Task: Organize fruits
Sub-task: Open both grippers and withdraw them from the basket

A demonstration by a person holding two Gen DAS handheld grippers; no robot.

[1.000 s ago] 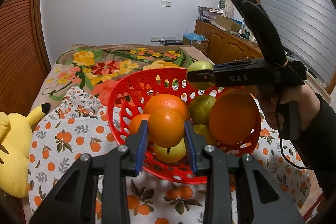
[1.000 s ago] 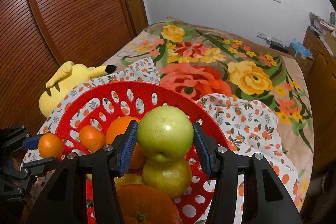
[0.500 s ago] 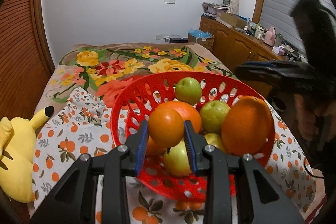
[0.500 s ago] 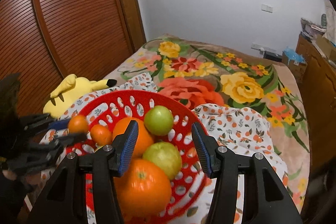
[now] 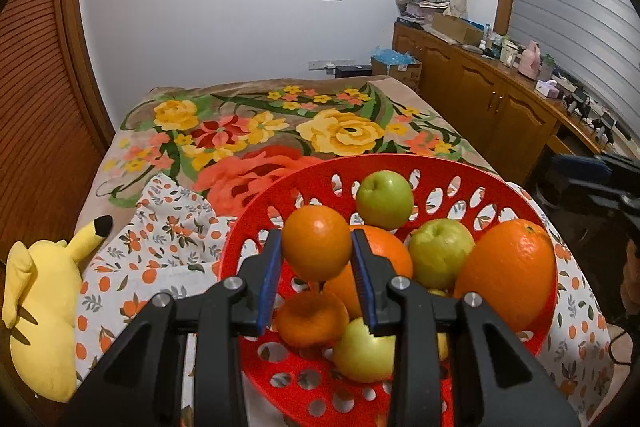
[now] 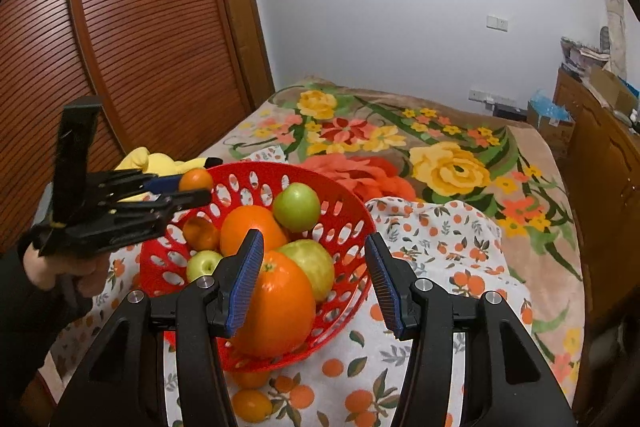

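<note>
Above the red basket (image 5: pixel 400 163), the left gripper (image 5: pixel 317 269) clamps a small orange (image 5: pixel 316 242); the right gripper (image 6: pixel 314 285) gapes, holding nothing.

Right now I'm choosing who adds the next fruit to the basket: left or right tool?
Left. The left tool already grips a small orange above the red basket; the right tool is open, holding nothing.

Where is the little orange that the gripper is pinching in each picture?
Left wrist view: the small orange sits at centre, pinched by the left gripper, in front of the red basket.
Right wrist view: the small orange is far left, at the tip of the left gripper, over the red basket's left rim.
Shared landmark: the green apple at the basket's far side.
</note>
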